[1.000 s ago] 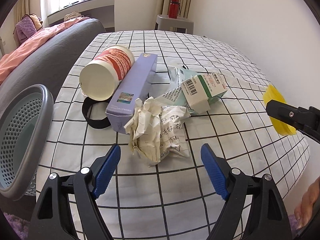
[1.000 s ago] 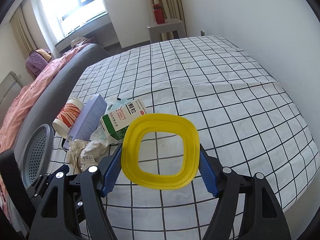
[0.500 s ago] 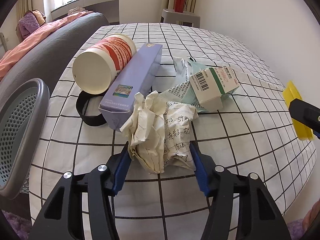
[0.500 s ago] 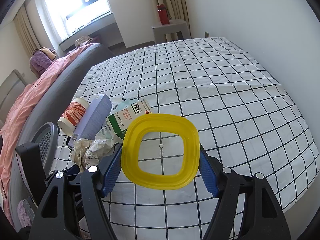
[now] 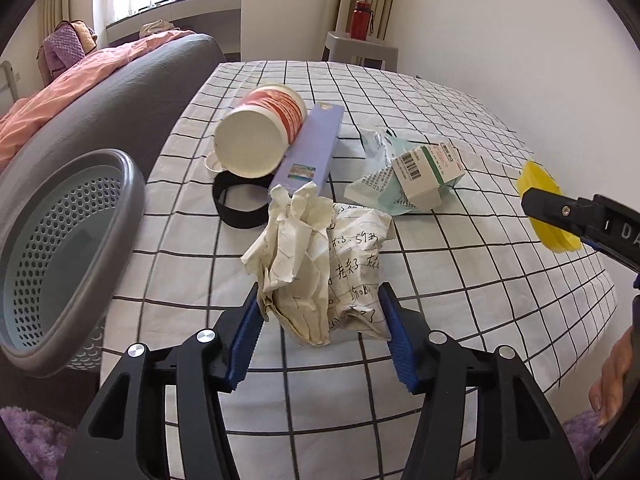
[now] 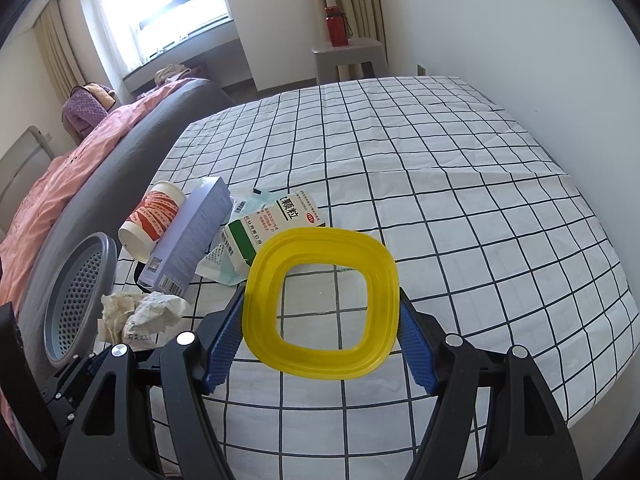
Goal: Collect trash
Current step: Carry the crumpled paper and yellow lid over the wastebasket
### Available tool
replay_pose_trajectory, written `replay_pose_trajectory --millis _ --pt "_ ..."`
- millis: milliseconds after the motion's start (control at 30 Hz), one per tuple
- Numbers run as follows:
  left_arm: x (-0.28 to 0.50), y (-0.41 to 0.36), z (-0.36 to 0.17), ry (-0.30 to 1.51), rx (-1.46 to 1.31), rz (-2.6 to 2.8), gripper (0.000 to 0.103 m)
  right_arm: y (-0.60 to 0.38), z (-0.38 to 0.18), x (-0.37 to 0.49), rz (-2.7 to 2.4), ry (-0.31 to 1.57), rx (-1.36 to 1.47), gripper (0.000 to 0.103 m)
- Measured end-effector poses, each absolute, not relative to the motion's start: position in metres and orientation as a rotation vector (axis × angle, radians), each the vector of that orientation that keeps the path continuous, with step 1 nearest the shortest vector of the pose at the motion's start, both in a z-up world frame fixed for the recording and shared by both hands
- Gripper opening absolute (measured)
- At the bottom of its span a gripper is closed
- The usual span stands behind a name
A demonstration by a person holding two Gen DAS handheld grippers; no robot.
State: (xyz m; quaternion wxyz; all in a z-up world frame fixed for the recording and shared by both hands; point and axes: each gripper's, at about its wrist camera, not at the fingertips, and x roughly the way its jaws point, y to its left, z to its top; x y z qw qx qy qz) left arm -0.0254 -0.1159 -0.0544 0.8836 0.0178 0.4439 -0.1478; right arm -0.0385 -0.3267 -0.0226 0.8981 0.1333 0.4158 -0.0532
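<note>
My left gripper (image 5: pixel 320 332) is shut on a crumpled paper wad (image 5: pixel 320 264) with handwriting, at the near edge of the checked table; the wad also shows in the right wrist view (image 6: pixel 140 316). My right gripper (image 6: pixel 320 336) is shut on a yellow square plastic ring (image 6: pixel 320 304), held above the table; it shows at the right in the left wrist view (image 5: pixel 544 208). Behind the wad lie a white and red cup (image 5: pixel 260 140), a purple box (image 5: pixel 312 148), a green and white medicine box (image 5: pixel 428 168) on a plastic wrapper, and a black band (image 5: pixel 236 208).
A grey and teal perforated basket (image 5: pixel 60 248) stands tilted off the table's left edge, next to a grey sofa (image 5: pixel 120 100) with a pink blanket. A red bottle (image 5: pixel 360 20) stands on a stool at the far end. A white wall runs along the right.
My left gripper moved forward and closed from wide open onto the paper wad. The right gripper kept its hold on the yellow ring and shifted slightly.
</note>
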Motion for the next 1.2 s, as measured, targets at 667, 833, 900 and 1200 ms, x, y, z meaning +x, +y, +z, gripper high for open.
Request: replay_pose_trajectory --millis 667,833,900,1200 --pt "0.004 0.023 0.002 0.769 0.046 -0.077 0.055 -0.213 0.025 -0.005 0.081 0.761 0.161 0.069" --pt "0.011 0.060 0.013 0.741 0.029 -0.004 0.055 -0.173 0.039 0.011 0.161 0.727 0.121 0.068" --pt "0.016 0.072 0.015 0.737 0.021 0.021 0.055 -0.156 0.044 0.019 0.195 0.716 0.110 0.069" --pt "0.035 0.113 0.006 0.764 -0.033 0.102 0.055 -0.090 0.044 0.059 0.342 0.716 0.070 0.069"
